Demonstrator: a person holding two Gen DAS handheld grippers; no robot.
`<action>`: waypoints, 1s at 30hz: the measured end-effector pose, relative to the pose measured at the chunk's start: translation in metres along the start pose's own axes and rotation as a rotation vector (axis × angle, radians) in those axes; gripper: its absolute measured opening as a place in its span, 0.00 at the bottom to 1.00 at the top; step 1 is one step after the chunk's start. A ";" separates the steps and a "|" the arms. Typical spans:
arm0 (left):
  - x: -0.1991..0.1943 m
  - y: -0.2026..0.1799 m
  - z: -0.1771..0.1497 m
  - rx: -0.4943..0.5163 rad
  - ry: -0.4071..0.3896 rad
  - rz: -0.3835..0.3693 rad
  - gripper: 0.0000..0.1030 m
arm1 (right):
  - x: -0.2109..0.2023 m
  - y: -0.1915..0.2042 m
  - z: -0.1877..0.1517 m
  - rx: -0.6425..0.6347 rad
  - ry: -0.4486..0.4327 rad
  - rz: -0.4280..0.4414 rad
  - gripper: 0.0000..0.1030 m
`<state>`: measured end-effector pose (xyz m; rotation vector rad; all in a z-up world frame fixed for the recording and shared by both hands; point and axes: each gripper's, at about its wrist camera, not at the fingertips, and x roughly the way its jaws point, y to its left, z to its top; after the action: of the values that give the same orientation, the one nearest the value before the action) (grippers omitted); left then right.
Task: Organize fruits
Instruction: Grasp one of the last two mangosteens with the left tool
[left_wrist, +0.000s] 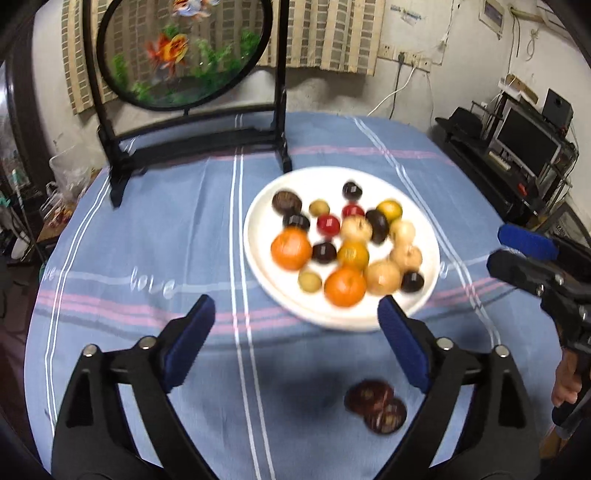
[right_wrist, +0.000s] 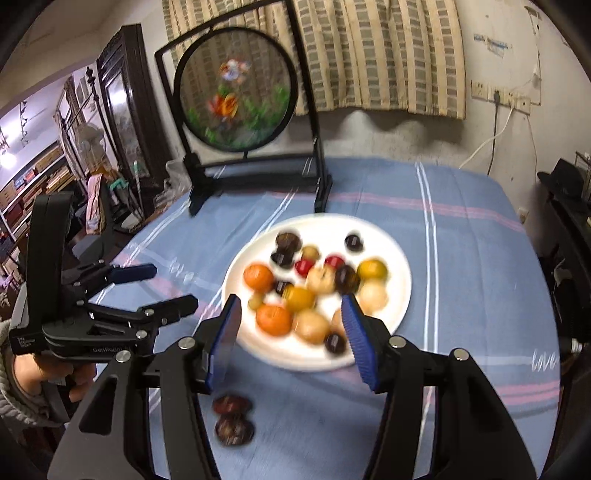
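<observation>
1. I judge the step in hand to be a pause between fruits: neither gripper carries anything, and both hang above the near edge of the desk.
2. My left gripper (left_wrist: 295, 325) stands spread wide, nothing between its blue pads (left_wrist: 192, 339). My right gripper (right_wrist: 290, 339) stands partly open, likewise empty; through its gap I see only the plate.
3. On the blue striped tablecloth (left_wrist: 147, 229), toward the near edge of the desk, lie two dark reddish-brown round fruits (left_wrist: 375, 404), touching each other and apart from the rest.
4. Further in, toward the far right of the desk, sits the round white plate (left_wrist: 266, 206) heaped with small fruits: two orange tangerines (left_wrist: 291, 248), several pale beige ones, yellow ones, two red ones and some dark purple ones, mostly touching.
5. At the far left corner stands a black-framed round goldfish screen (left_wrist: 184, 48), well apart from the plate.
6. The next move, as I judge it, calls for lowering one gripper over the two loose dark fruits, closing on one without knocking its neighbour, and carrying it to wherever its kind belongs. They are small and round, so they may roll.
7. Writing: the cloth bears "love" woven in white (left_wrist: 153, 284), seen again near the right edge. A small label on the left gripper's body (right_wrist: 22, 343) is too blurred to read.
</observation>
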<state>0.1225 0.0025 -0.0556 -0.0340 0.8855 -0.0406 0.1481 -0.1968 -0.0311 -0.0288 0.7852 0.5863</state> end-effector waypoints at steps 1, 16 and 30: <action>0.000 0.000 -0.006 -0.004 0.012 0.005 0.94 | -0.001 0.004 -0.008 0.001 0.012 0.003 0.56; 0.029 -0.027 -0.068 0.010 0.173 -0.024 0.94 | -0.031 0.006 -0.097 0.007 0.157 -0.031 0.56; 0.060 -0.048 -0.075 0.084 0.213 -0.010 0.94 | -0.064 -0.032 -0.123 0.130 0.141 -0.142 0.56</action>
<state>0.1015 -0.0496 -0.1471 0.0448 1.0955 -0.0924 0.0478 -0.2838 -0.0820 -0.0064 0.9492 0.4008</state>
